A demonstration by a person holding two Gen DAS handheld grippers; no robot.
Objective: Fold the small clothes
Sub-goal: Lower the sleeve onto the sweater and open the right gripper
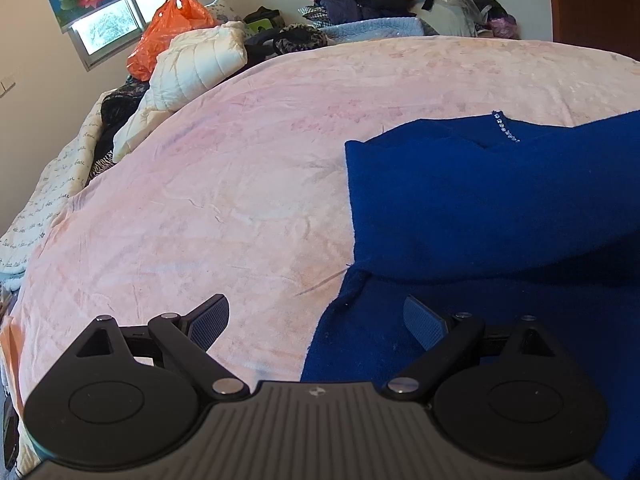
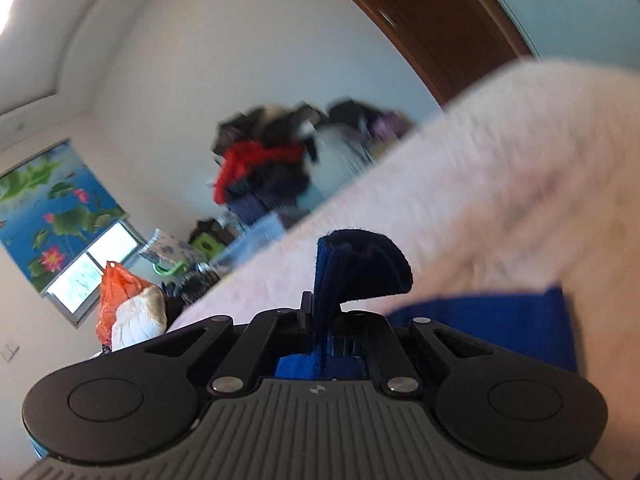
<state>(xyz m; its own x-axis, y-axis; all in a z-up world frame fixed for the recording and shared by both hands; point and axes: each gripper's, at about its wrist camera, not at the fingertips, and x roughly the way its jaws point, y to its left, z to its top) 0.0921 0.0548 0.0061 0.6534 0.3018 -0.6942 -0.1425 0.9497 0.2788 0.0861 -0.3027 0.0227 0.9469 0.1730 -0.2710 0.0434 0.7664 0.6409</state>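
1. Just ahead of the left claw (image 1: 316,320), and off to its right, a royal-blue fleece garment (image 1: 480,208) lies on a bed under a pale pink blanket (image 1: 200,200). This claw is released, its fingers spread wide with nothing between them; its right finger (image 1: 424,322) hangs over the garment's near edge, its left one over bare blanket.

2. The right claw (image 2: 320,320) is clenched on a bunched fold of the same blue garment, which stands up in a dark tuft between its fingers. More of the cloth trails away to this claw's right. Motion blur smears the right wrist view.

3. The relation that matters: the garment's long axis seems to run from near the left claw away to its right, with a short row of rhinestones (image 1: 506,128) at the far edge, probably the neckline. An upper layer already lies folded over a lower one. The left claw is the nearer to the free near-left edge, so I judge that edge falls to it, while the right claw carries its pinched part across.

4. Readable writing: none on the garment. A cream quilt (image 1: 44,200) far to the left of the left claw bears cursive script, too small to read.
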